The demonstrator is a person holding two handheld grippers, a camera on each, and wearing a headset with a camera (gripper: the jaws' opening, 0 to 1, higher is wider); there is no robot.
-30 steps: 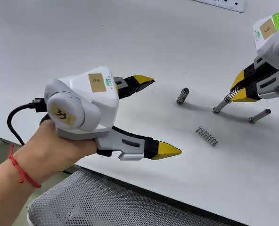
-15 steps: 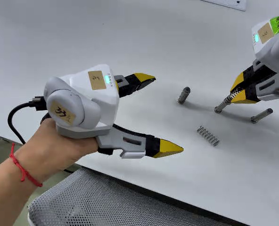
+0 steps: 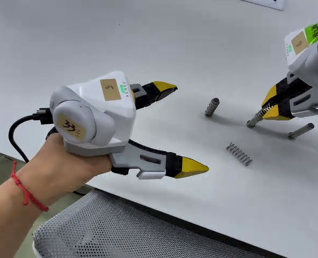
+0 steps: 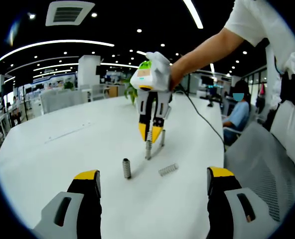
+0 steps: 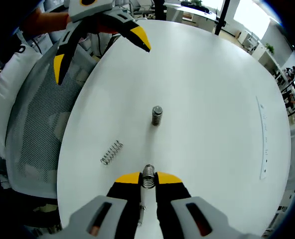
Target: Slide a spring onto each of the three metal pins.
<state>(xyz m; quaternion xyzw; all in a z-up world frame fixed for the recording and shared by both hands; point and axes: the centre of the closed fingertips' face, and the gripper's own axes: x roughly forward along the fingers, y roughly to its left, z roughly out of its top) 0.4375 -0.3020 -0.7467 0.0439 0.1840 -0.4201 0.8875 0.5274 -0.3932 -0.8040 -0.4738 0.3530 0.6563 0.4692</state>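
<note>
We hold our left gripper [image 3: 188, 128] wide open and empty at the near left, while our right gripper [image 3: 267, 107], far right, pinches a spring [image 3: 262, 112] around a tilted pin [image 3: 252, 122] whose tip touches the table [image 3: 121, 37], a loose spring [image 3: 239, 154] lying just nearer.

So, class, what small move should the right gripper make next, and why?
Probably slide the spring further down its pin: the right gripper is shut on the coils at the tilted pin's upper end, and bare shaft shows below. The loose spring and the lying pin can wait.
</note>
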